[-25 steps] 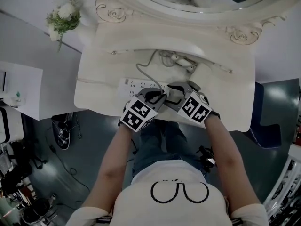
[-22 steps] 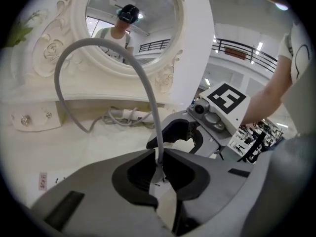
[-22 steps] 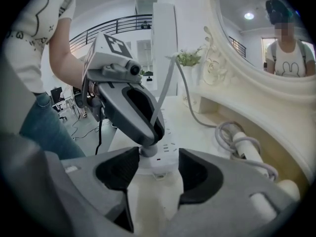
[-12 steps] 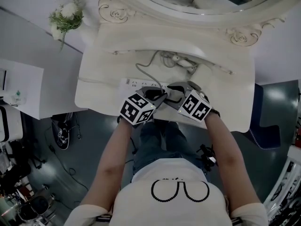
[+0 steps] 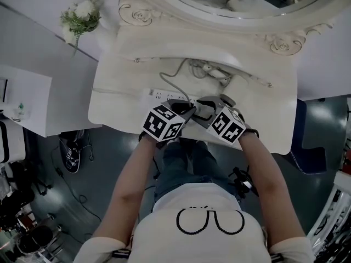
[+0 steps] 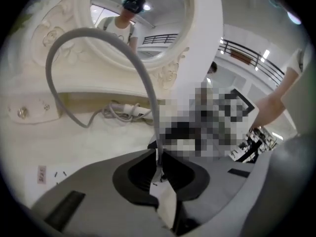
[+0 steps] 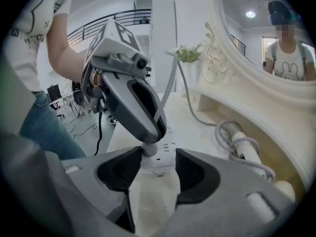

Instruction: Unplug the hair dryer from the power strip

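Hair dryer point(image 5: 215, 72) lies at the dresser's point(image 5: 112, 109) back. Since earlier, left gripper point(image 6: 158, 168) rolled slightly, clamped on the cord point(image 6: 98, 37) at its plug point(image 7: 149, 150). Right gripper point(image 7: 159, 174) has just closed onto the power strip point(image 5: 156, 96).

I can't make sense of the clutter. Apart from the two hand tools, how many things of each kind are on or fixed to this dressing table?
Power strip: 1
Hair dryer, with its grey cord: 1
Bunch of flowers: 1
Mirror: 1
Total: 4
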A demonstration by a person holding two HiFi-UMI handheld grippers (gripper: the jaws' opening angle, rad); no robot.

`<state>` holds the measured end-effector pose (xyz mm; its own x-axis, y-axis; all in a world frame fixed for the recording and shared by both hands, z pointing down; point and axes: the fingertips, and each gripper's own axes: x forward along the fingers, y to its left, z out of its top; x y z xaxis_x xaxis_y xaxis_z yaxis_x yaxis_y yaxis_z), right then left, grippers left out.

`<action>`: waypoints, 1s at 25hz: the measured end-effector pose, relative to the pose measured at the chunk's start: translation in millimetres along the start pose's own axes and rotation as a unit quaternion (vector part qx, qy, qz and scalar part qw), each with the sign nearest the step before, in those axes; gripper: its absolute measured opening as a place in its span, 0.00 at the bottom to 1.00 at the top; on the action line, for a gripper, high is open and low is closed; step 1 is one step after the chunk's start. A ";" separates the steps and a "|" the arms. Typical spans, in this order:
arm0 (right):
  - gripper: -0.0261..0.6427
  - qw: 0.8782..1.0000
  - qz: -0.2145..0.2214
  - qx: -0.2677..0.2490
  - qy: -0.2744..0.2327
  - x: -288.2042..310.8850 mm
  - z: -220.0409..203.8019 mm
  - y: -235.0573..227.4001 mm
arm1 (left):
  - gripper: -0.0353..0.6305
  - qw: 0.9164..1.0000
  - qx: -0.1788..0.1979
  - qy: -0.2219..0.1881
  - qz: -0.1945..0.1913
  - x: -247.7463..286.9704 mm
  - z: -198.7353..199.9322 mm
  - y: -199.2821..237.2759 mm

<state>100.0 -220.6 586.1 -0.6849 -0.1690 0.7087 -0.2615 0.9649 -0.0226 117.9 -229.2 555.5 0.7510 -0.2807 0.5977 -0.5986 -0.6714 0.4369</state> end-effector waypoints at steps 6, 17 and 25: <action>0.38 1.000 0.001 0.001 0.016 0.9 0.0 0.7 | 0.10 0.996 0.074 0.026 0.036 -2.3 -4.6 -8.0; 0.37 0.999 -0.006 0.011 0.032 1.7 1.6 3.3 | 0.10 0.999 0.023 0.024 0.024 -4.3 1.5 -4.1; 0.37 1.000 -0.007 0.010 0.018 3.8 3.1 8.4 | 0.11 1.000 0.024 -0.011 -0.002 -20.4 -7.7 -2.7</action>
<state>93.1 -213.7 586.4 -0.6563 -0.1756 0.7338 -0.2854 0.9580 -0.0260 102.0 -216.4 547.3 0.7594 -0.2933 0.5808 -0.5826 -0.7039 0.4063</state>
